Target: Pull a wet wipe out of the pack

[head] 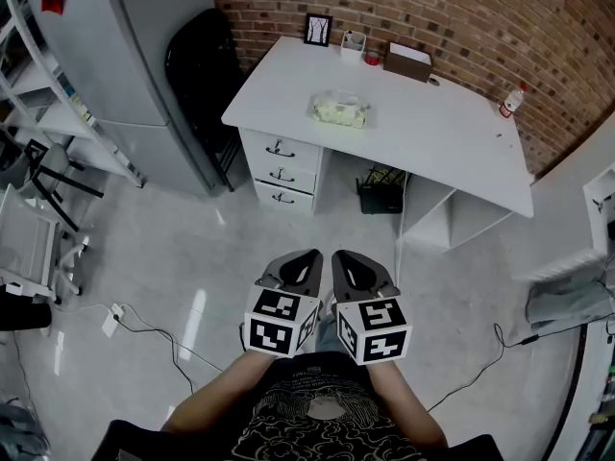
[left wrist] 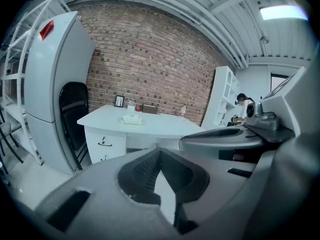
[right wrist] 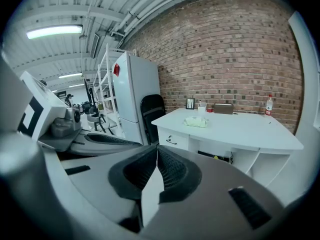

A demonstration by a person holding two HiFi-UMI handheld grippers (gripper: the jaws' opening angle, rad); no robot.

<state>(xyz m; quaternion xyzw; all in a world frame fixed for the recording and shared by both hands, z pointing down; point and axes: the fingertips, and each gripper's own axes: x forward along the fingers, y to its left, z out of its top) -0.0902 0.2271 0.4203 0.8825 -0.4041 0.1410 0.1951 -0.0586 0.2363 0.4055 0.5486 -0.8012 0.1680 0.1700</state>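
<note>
left tongs (head: 300,269) tips together, empty | right tongs (head: 356,271) likewise, just beside | both held well short of bench (head: 437,137), probably a ready pose | pack (head: 339,110) mid-bench, untouched

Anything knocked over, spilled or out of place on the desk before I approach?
Nothing stands out. The wipe pack lies flat on the desk, the bottle stands upright, no spill shows. The left gripper and right gripper are shut and empty.
</note>
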